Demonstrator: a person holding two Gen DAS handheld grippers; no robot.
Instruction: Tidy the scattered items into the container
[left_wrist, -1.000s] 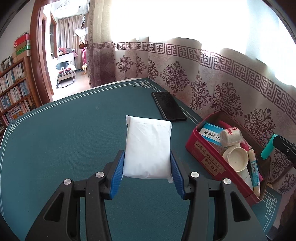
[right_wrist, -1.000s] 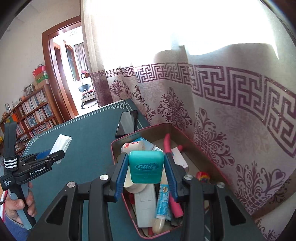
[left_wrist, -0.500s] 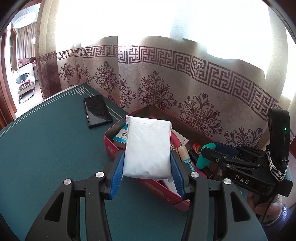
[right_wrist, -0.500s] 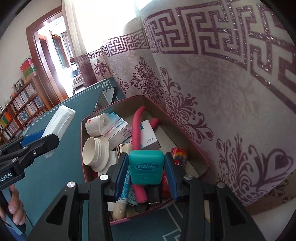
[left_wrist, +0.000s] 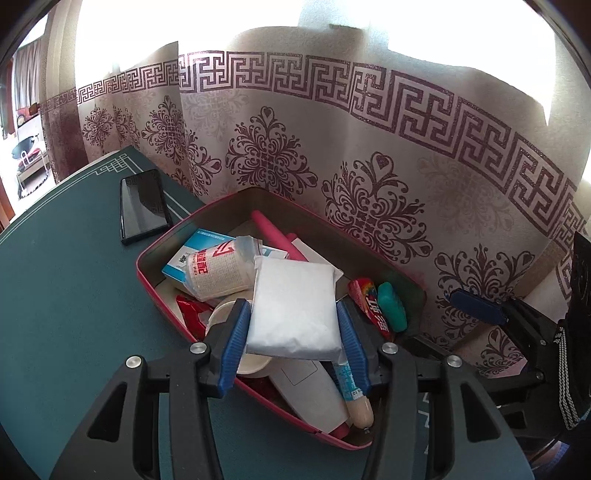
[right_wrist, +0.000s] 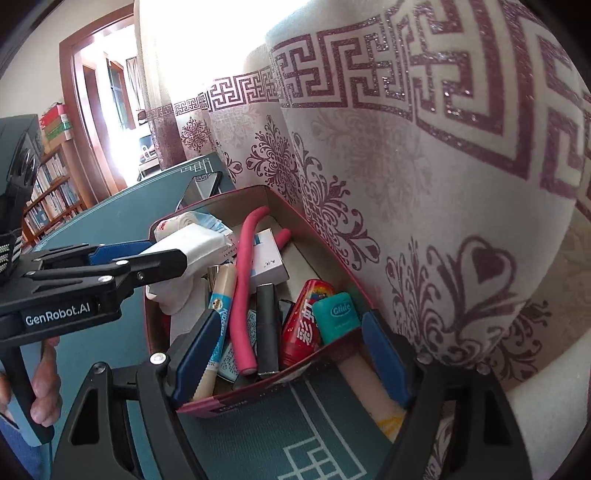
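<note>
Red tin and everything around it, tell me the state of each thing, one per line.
Red tin: lidless, crowded with items.
White packet: clamped in the left gripper, above the tin.
Teal floss box: lying in the tin, let go.
Right gripper: fingers just opened wide, nothing between them.
Phone: screen dark, flat on the table.

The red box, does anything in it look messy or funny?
Yes. The red box is crammed: a pink stick, tubes and packets lie crisscrossed. The teal floss case leans in the corner, and a black phone lies outside on the table.

Black phone (left_wrist: 143, 205) (screen dark) beside patterned curtain (left_wrist: 369, 155).
</note>
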